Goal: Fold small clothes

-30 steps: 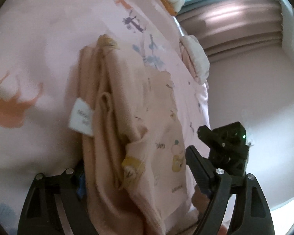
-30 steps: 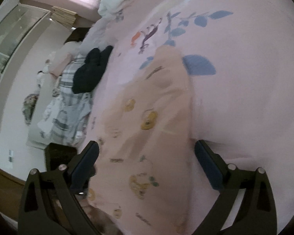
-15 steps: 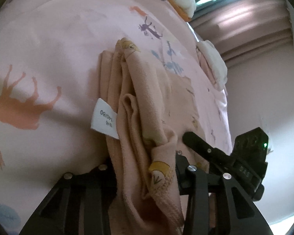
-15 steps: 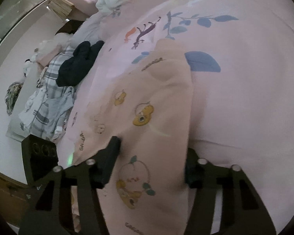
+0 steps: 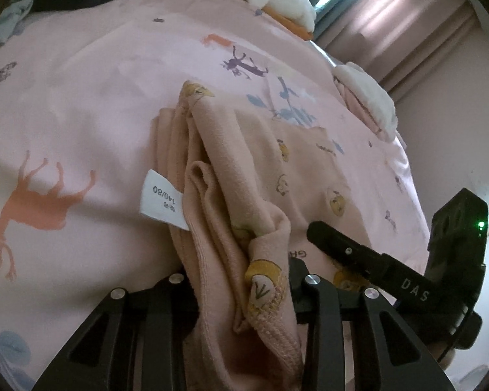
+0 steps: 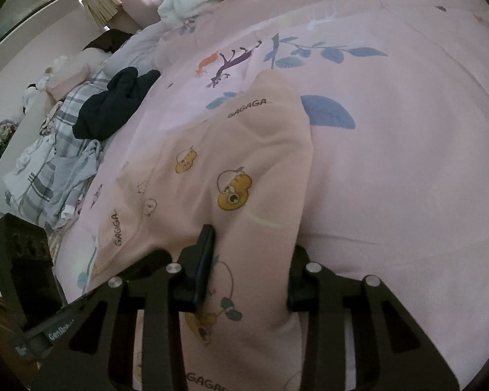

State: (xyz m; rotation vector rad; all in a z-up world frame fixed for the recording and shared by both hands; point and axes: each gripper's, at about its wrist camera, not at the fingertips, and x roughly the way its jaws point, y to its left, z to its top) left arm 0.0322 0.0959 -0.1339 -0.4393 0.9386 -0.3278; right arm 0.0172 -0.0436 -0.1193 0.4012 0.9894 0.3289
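While both jaws are closing, left gripper (image 5: 241,280) pinches the peach cartoon-print cotton garment (image 5: 244,169); right gripper (image 6: 247,267) pinches its fold (image 6: 254,195), on the pink animal-print bedsheet (image 5: 65,97).

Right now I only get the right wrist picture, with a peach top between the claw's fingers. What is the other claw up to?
Observer: The left claw is closing on the bunched hem of that same peach garment.
Operator: Any label on it?
Observer: Yes, a white size tag sticks out from its left edge, reading 140/80.
Operator: And beside that?
Observer: A large orange deer print on the pink bedsheet, left of the tag.
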